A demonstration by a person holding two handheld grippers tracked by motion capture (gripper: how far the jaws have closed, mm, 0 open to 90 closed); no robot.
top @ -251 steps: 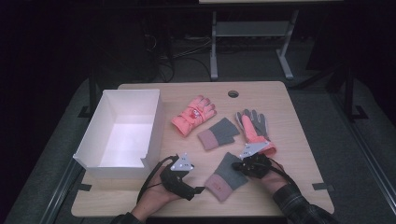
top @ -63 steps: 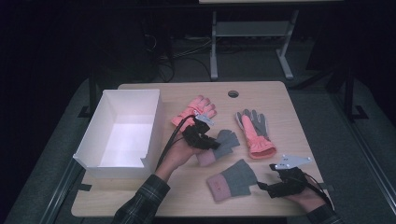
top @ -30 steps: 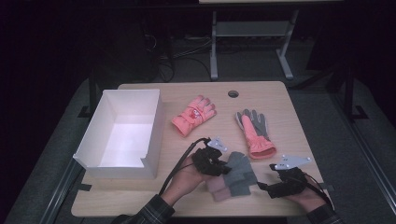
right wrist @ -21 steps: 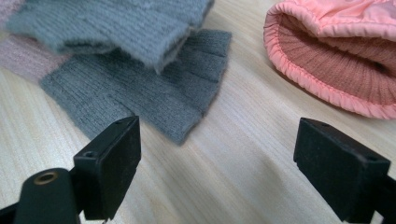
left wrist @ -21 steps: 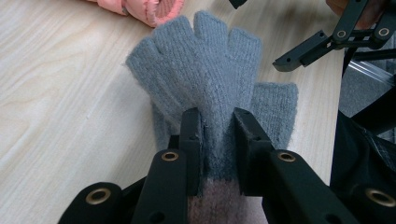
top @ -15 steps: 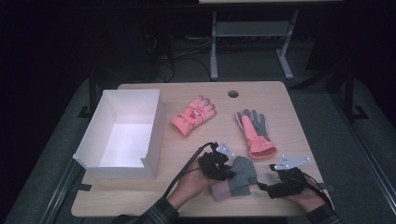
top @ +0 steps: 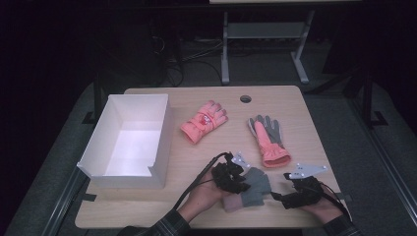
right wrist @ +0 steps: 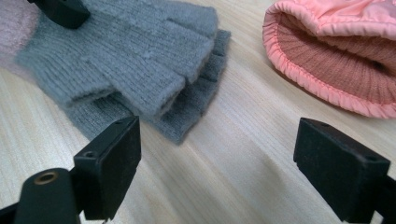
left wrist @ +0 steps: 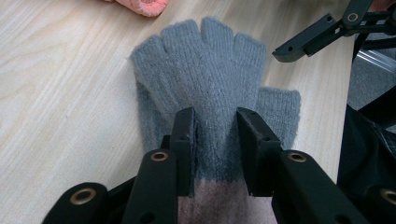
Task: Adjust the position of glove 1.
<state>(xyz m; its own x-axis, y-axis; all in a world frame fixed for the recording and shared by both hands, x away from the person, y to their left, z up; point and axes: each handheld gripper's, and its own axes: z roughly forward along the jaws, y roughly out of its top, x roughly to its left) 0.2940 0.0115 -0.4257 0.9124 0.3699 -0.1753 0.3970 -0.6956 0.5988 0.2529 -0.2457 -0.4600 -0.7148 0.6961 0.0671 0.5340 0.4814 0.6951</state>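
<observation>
- A pale wooden bench (top: 147,206) fills the scene from above, with a person's forearms reaching in from its near edge.
- A white open-topped cardboard box (top: 129,169) sits empty at the bench's left side.
- A coral-pink padded ski glove (top: 203,121) lies mid-bench; its mate, a pink ski glove with a grey palm (top: 268,138), lies well apart to the right.
- Two grey knitted fingerless gloves with pink cuffs (left wrist: 212,79) now lie stacked near the front edge. Two seconds ago one lay farther back beside the ski gloves; the left hand has carried it forward onto its partner, so this pair looks matched.
- The left gripper (left wrist: 214,140) has its jaws clamped on the upper grey glove just above the cuff.
- The right gripper (right wrist: 217,158) rests beside the stack, jaws wide apart, holding nothing.
</observation>
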